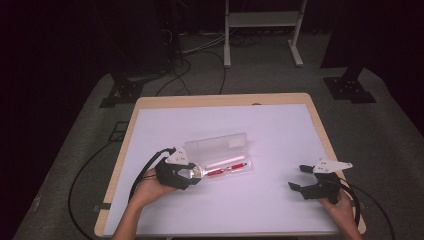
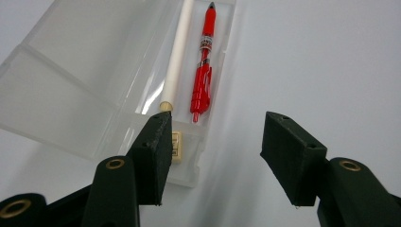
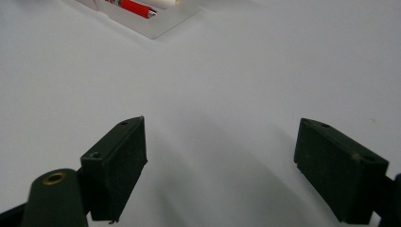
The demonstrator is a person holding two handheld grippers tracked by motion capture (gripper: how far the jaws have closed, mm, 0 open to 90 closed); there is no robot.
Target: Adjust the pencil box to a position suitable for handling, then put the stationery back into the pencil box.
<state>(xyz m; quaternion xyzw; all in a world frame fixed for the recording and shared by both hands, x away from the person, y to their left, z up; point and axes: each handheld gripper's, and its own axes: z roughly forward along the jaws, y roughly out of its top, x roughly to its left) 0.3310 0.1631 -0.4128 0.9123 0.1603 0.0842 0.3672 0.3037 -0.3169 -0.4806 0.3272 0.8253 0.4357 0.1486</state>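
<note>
Our left gripper (image 2: 215, 137) has its jaws parted with nothing pressed between the pads; one finger (image 2: 158, 142) stands over the near end of the pencil case (image 2: 71, 94), and the other hangs over bare table beside it. We cannot tell from the left gripper view whether that first finger touches the case or merely hovers above it. Inside the tray of the case lie a red pen (image 2: 202, 71) and a white stick (image 2: 177, 56), side by side and close together, the pen on the side nearer the front edge of the table (image 1: 280, 210). The clear lid is folded open toward the far edge. In the high view the left gripper (image 1: 192, 175) sits at the left end of the case (image 1: 220, 150), which rests a little left of the table's middle.

Our right gripper (image 3: 220, 165) also stands released, jaws wide, holding nothing, over bare white surface. In the high view it (image 1: 300, 177) is near the front right corner, well apart from the case.
</note>
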